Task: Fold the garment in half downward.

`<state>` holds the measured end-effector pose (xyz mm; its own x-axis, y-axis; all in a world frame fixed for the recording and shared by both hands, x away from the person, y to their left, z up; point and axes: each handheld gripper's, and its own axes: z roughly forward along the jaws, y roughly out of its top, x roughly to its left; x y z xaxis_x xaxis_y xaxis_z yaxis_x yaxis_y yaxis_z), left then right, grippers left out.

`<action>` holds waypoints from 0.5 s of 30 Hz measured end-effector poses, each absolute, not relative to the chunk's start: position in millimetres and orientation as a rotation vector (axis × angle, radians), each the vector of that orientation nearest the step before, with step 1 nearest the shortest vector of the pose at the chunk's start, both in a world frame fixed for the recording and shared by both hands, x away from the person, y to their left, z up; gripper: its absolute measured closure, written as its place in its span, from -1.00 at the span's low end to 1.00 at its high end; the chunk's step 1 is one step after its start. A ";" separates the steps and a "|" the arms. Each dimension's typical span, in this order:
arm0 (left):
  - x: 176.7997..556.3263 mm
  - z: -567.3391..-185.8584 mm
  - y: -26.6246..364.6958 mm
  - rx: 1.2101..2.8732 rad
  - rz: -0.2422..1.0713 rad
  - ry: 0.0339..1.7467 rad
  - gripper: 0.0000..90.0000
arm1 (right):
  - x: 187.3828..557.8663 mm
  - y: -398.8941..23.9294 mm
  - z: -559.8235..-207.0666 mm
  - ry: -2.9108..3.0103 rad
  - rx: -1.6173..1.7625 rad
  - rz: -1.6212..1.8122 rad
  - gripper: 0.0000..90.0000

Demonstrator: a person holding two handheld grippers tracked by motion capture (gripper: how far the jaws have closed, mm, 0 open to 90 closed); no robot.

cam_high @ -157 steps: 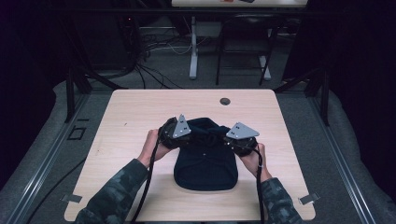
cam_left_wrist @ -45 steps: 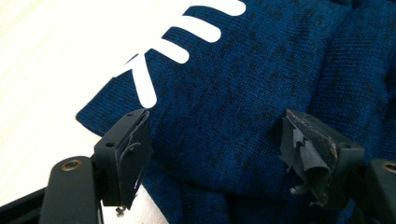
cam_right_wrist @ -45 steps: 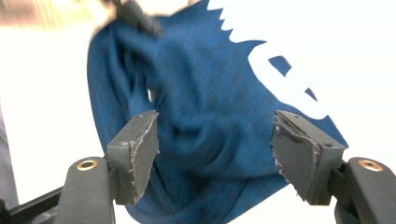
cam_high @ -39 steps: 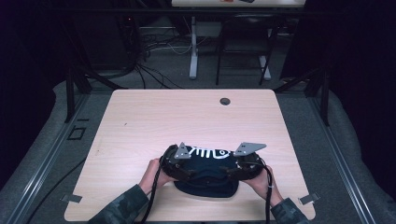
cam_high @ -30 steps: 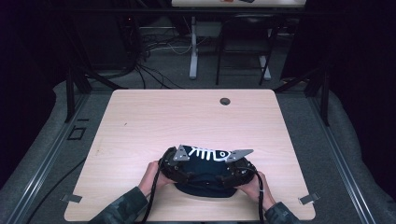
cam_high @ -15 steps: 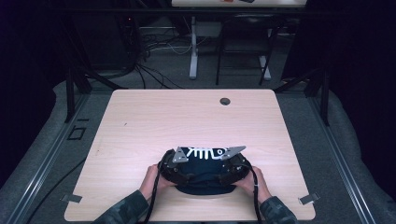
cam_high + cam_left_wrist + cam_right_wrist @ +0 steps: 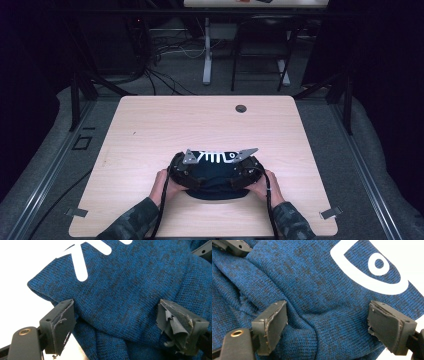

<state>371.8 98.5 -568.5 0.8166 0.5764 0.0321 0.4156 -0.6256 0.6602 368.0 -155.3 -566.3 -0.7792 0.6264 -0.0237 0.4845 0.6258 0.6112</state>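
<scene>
Folded since start: blue knit garment (image 7: 216,176), earlier spread long toward counter's far edge, now bunched short, long axis running left-right, white fish-skeleton print (image 7: 216,157) on top, head end toward right. Lying near counter (image 7: 150,125) near edge, centre. Left gripper (image 7: 117,317) and right gripper (image 7: 327,320) at its two ends, fingers just opened, spread wide, fabric between, not pinched.
</scene>
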 end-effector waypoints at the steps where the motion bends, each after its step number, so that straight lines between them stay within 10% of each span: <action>1: 371.5 -567.7 98.8 2.329 0.321 0.725 -0.66 | 367.3 -155.6 -566.3 2.603 0.914 0.902 -0.70; 15: 356.2 -540.4 125.0 2.220 0.417 0.750 -0.97 | 341.8 -174.7 -533.2 2.500 0.916 1.045 -0.94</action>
<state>356.2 125.0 -540.4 0.7760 0.6275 0.0643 0.3855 -0.5525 0.7390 341.8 -174.7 -533.2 -0.7594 0.6505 -0.0134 0.4476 0.5371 0.7150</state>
